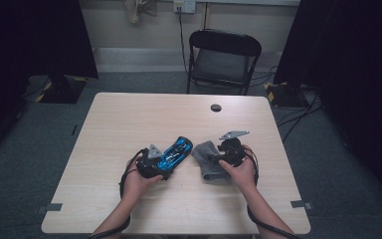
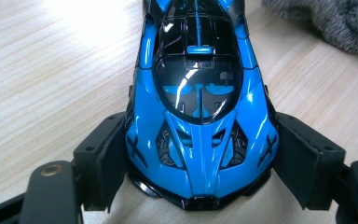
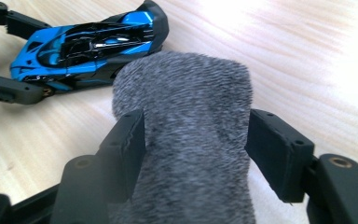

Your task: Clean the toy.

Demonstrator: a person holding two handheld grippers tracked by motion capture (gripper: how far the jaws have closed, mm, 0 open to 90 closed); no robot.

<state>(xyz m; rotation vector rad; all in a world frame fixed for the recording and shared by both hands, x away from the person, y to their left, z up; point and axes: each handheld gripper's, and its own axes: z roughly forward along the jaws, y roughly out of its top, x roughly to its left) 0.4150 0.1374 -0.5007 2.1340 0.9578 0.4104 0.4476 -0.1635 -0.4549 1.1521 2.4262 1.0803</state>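
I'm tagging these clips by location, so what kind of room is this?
Probably a lab or studio set up for recording, not a home: a bare wooden table on grey carpet, a black folding chair at a plain wall, black curtains and loose floor cables.

On the counter the toy car lies between the left tool's jaws. At its 3 o'clock lies the cloth, between the right tool's jaws. A chair stands at 12 o'clock, behind the counter.
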